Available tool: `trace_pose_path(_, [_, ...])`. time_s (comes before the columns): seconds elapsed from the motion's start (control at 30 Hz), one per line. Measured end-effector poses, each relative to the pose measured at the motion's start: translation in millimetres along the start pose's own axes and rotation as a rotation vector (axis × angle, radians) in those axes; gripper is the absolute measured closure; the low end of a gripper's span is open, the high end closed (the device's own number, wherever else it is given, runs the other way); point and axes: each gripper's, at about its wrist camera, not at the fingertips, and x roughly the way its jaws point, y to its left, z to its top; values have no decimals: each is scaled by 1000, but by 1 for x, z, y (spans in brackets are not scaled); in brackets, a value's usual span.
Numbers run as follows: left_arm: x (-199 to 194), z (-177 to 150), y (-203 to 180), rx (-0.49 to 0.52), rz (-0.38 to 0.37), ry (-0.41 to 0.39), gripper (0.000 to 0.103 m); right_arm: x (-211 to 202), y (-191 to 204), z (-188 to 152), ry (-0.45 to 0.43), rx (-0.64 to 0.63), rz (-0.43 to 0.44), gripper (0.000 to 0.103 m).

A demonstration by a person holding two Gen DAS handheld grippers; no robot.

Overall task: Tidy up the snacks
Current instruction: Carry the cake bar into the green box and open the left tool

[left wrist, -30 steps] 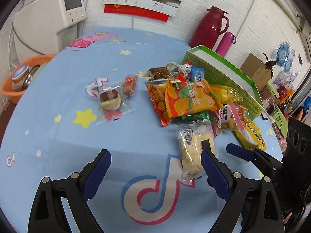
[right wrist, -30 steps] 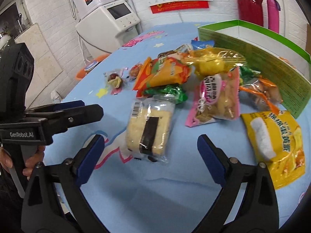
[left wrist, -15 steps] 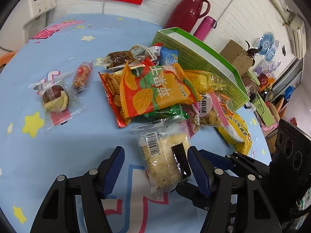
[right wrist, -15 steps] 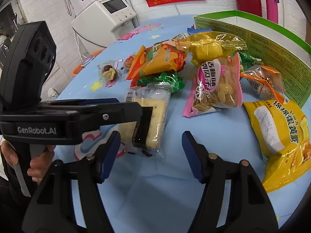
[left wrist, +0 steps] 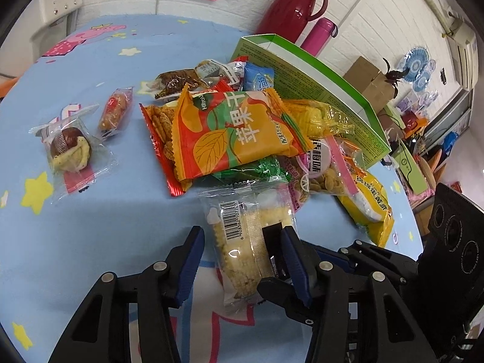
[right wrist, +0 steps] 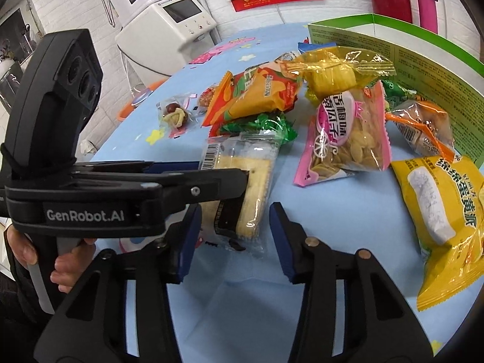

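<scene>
Both grippers have narrowed over the last second and come in on the same clear-wrapped cracker packet (left wrist: 242, 242): our left gripper (left wrist: 242, 257), wide apart a moment ago, now straddles the packet with a blue pad close at each side but not yet pressing, while our right gripper (right wrist: 234, 239) holds a narrower gap than before, empty, with the packet's near end just ahead. The packet lies flat on the blue tablecloth (left wrist: 90, 227), at the near edge of the snack heap before the green box (left wrist: 317, 81). We judge the left pinch imminent, the box the likely destination.
</scene>
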Motion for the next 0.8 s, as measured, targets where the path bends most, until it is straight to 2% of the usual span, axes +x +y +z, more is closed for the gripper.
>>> trace_pose_path(0.23, [-15, -4, -11, -6, -6, -43, 61, -13, 3, -1, -30, -9, -27, 74])
trace_pose_path(0.43, [-37, 5, -36, 57, 1, -107, 61, -40, 5, 5, -106, -23, -44, 74])
trace_pose_path(0.6, [-41, 32, -62, 112, -37, -135, 61, -64, -6, 18, -187, -6, -77, 74])
trace_pose_path(0.8, [-31, 76, -104, 201, -90, -167, 61, -96, -37, 40, -298, 52, -143, 74])
